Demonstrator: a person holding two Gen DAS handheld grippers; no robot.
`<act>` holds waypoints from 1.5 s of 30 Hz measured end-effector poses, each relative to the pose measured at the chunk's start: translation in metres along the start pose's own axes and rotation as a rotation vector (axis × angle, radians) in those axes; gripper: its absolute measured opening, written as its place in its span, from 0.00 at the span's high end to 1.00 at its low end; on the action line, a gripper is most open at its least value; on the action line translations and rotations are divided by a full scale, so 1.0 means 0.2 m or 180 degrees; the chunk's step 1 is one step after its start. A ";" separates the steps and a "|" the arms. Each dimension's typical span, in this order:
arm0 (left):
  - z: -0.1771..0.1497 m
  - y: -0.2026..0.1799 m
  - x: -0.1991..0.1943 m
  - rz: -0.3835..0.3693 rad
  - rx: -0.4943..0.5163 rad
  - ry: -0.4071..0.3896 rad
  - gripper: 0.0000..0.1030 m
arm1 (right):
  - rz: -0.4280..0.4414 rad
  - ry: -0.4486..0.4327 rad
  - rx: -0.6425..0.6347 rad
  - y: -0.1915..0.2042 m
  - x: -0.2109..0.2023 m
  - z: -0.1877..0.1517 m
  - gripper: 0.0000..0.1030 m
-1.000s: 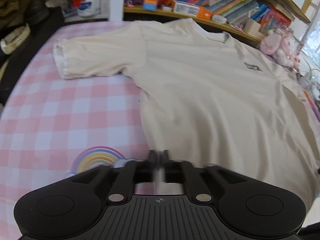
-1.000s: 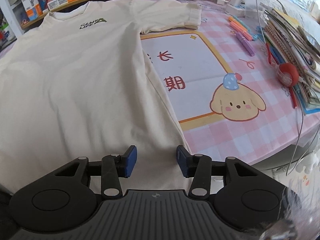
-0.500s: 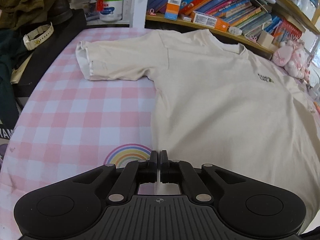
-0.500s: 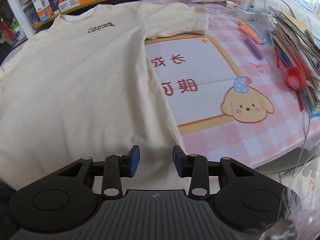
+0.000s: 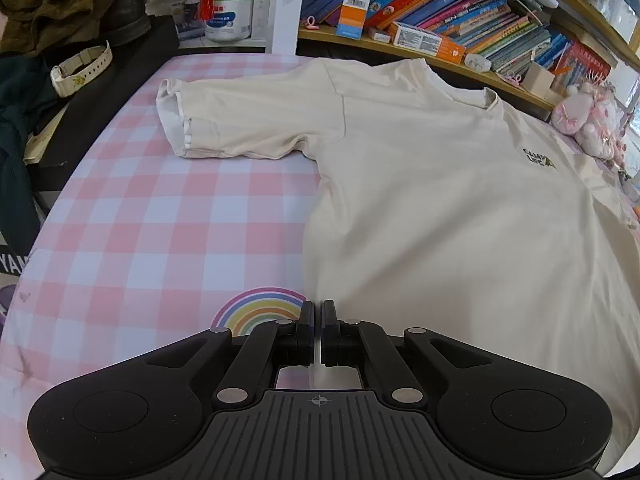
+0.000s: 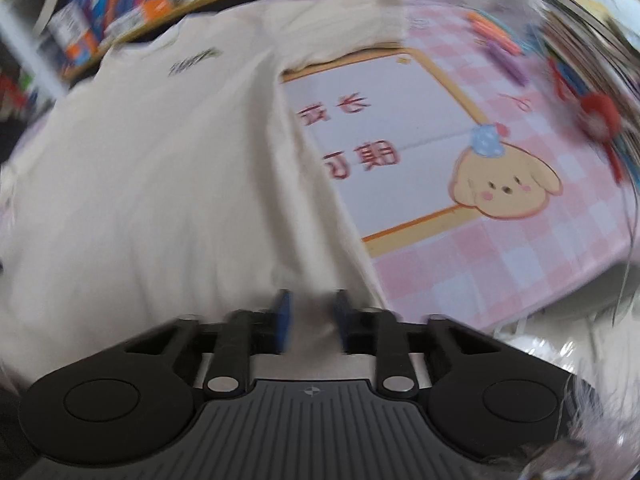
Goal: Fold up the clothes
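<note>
Left tool (image 5: 318, 330) pinching T-shirt (image 5: 460, 208) hem

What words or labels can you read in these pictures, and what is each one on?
"YA": white letters on a dark object at the left edge, cut off.
Green chest logo on the cream T-shirt: too small to read.
Red characters on the table mat: upside down, blurred.
Book spines and boxes: too small.

left gripper (image 5: 318, 330) fingers pressed together, right gripper (image 6: 310, 320) fingers parted
</note>
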State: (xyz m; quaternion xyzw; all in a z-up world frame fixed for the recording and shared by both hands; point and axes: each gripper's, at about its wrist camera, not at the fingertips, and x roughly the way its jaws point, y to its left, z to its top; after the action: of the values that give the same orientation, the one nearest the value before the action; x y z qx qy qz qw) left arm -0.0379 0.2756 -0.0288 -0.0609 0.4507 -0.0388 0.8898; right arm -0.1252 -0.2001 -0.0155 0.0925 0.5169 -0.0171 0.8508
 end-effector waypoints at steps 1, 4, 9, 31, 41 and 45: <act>0.00 -0.01 -0.01 -0.0022 0.0022 0.0015 0.99 | 0.0008 0.0009 0.0001 0.00 0.00 0.00 0.98; -0.02 -0.07 -0.02 -0.0147 0.0090 0.0078 0.99 | -0.0027 0.0012 -0.0007 -0.02 0.00 0.01 0.99; -0.04 -0.10 -0.02 -0.0141 0.0210 0.0068 0.99 | -0.0089 0.0015 -0.0022 -0.06 -0.01 0.02 0.98; 0.13 -0.13 -0.16 -0.0165 0.0451 -0.0457 0.85 | -0.0095 -0.0234 -0.0242 0.05 -0.09 0.12 0.78; 0.20 -0.31 -0.07 -0.0438 0.0666 -0.0496 0.84 | 0.0124 -0.0384 -0.0521 0.23 0.00 0.30 0.65; 0.23 -0.40 -0.05 -0.0512 0.0833 -0.0553 0.60 | 0.0269 -0.0401 -0.0599 0.29 0.04 0.37 0.61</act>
State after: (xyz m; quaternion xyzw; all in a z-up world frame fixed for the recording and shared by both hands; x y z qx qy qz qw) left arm -0.0085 0.2011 0.0172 0.0164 0.3568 -0.1628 0.9197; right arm -0.0497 -0.1563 0.0193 0.0326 0.4575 0.0616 0.8865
